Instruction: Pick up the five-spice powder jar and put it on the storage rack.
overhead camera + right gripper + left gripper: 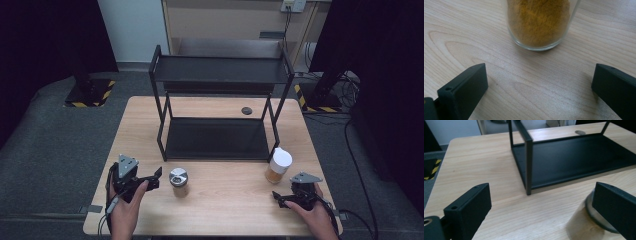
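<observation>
A pale wooden table is carrying everything in the scene, standing on grey carpet with dark curtains hanging to either side. Ahead of both grippers, a black two-tier metal rack is sitting toward the table's far half, its lower shelf lying flat on the wood and its near corner post rising just beyond the left gripper's jaws in the left gripper view. A small dark round cap is showing in the tabletop behind the rack.

The person's left hand is gripping the left gripper at the near left of the table; its jaws are standing wide apart with nothing between them. Just beside its tips, toward the table's middle, a short jar with a silver metal lid is standing upright, and in the left gripper view that lid is showing partly behind the jaw on that view's right. Whether jaw and jar are touching cannot be told.

The person's right hand is holding the right gripper at the near right, jaws likewise spread wide and empty. Just ahead of it, a glass jar of orange-yellow powder with a white lid is standing upright near the rack's right front corner. In the right gripper view the jar's base is sitting beyond the open jaws, clear of both.
</observation>
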`<action>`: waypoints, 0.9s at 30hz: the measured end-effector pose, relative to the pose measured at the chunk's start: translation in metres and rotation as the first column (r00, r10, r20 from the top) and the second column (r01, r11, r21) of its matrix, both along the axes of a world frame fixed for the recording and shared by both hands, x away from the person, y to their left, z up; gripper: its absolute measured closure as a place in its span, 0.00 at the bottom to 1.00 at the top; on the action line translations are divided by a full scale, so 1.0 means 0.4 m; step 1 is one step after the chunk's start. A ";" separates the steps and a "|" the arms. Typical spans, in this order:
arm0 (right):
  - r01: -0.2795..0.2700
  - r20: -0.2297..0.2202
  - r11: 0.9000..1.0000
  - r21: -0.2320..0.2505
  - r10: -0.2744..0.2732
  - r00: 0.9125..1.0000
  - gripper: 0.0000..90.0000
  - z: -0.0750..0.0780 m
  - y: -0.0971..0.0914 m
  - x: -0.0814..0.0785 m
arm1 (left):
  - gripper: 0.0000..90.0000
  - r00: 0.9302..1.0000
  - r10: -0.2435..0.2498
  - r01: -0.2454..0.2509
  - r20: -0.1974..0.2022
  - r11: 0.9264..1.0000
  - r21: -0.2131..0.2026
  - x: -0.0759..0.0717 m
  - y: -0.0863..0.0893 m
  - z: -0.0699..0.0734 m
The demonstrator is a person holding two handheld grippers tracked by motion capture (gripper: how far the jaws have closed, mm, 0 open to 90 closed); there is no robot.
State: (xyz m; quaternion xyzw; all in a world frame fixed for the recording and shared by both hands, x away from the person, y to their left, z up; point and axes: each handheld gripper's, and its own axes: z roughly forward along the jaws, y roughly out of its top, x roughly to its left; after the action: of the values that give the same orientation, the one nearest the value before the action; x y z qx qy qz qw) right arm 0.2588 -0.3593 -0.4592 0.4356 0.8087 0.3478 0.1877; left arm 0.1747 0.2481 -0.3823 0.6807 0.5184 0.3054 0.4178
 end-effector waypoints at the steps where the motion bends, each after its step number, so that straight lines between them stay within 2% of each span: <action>1: 0.000 0.000 1.000 0.000 0.000 1.000 0.02 0.000 0.000 0.000 | 0.01 1.000 -0.006 0.006 0.002 1.000 0.001 -0.001 -0.003 0.003; 11: 0.000 0.000 1.000 0.000 0.000 1.000 0.02 0.000 0.000 0.000 | 0.01 0.997 -0.074 0.073 0.022 0.997 0.029 -0.008 -0.056 0.016; 14: -0.001 0.001 1.000 0.000 0.001 1.000 0.02 0.000 0.000 0.000 | 0.01 0.996 -0.081 0.080 0.024 0.996 0.033 -0.009 -0.068 0.016; 27: 0.000 0.000 1.000 0.000 0.000 1.000 0.02 0.000 0.000 0.000 | 0.01 0.993 -0.115 0.115 0.002 0.992 0.052 -0.002 -0.106 0.009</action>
State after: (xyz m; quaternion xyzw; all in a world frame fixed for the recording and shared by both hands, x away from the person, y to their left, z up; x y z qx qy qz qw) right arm 0.2589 -0.3594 -0.4592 0.4354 0.8088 0.3478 0.1879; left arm 0.1738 0.2056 -0.3787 0.7193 0.4693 0.2958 0.4183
